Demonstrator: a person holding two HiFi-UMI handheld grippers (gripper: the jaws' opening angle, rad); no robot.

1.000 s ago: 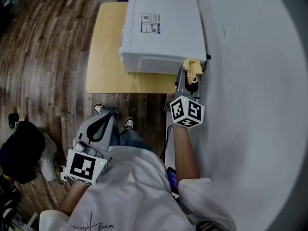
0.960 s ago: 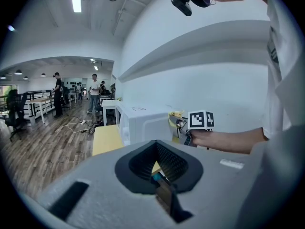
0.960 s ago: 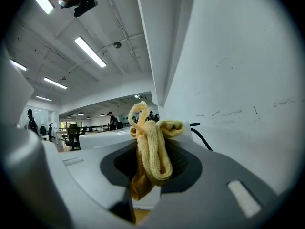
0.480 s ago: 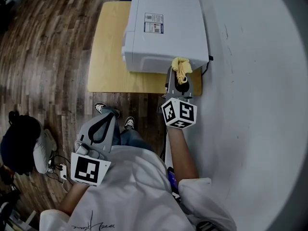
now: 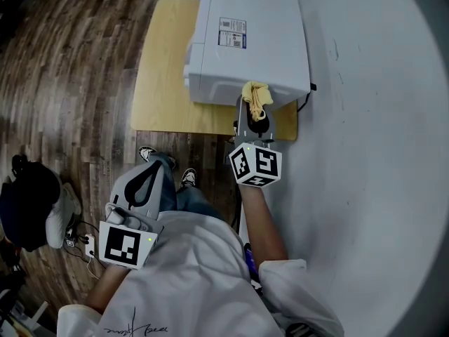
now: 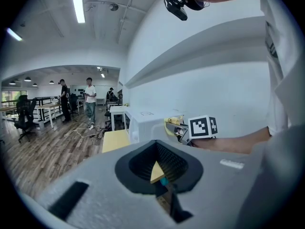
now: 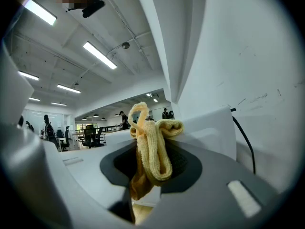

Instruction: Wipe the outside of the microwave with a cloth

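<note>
Right gripper point(image 5: 253, 111) was clamped on the bunched yellow knit cloth point(image 5: 256, 95), which pressed against the white microwave's point(image 5: 249, 41) front edge. It looked soft, light and limp, probably best gripped by its gathered middle. Left gripper point(image 5: 154, 171) hung low, jaws together, empty

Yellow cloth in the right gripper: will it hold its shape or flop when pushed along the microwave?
Probably floppy: the cloth sits in limp folded loops in the right gripper. Its ribbed, knitted surface suggests it will drag rather than slide on the microwave. It looks light and likely to bunch.
</note>
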